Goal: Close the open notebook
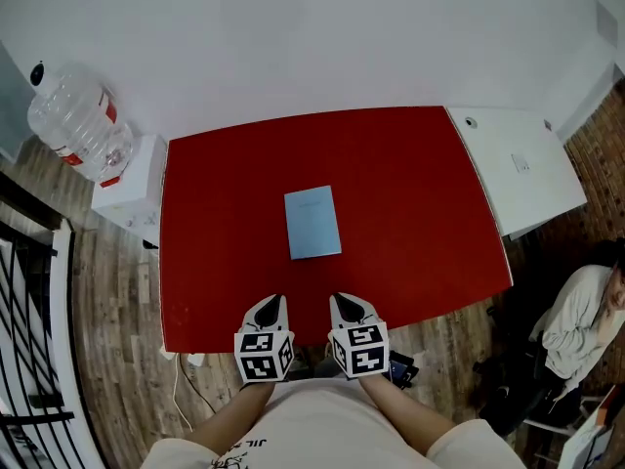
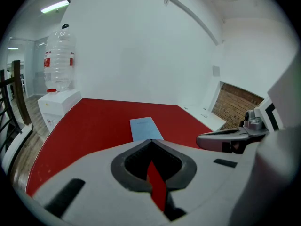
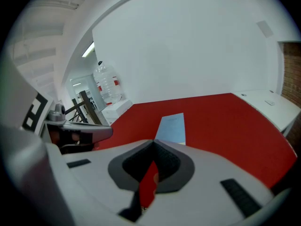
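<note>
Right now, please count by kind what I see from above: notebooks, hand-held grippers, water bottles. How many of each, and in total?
notebook: 1
hand-held grippers: 2, left hand-held gripper and right hand-held gripper
water bottle: 1
Total: 4

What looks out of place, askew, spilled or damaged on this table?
Nothing stands out. The thin light-blue notebook lies closed and flat near the middle of the red rectangular table, with no spill or damage visible. The left hand-held gripper and right hand-held gripper are shut and empty.

Head view steeply down on red table [image 1: 410,193], gripper views low, forward, sharing notebook [image 2: 144,128]
</note>
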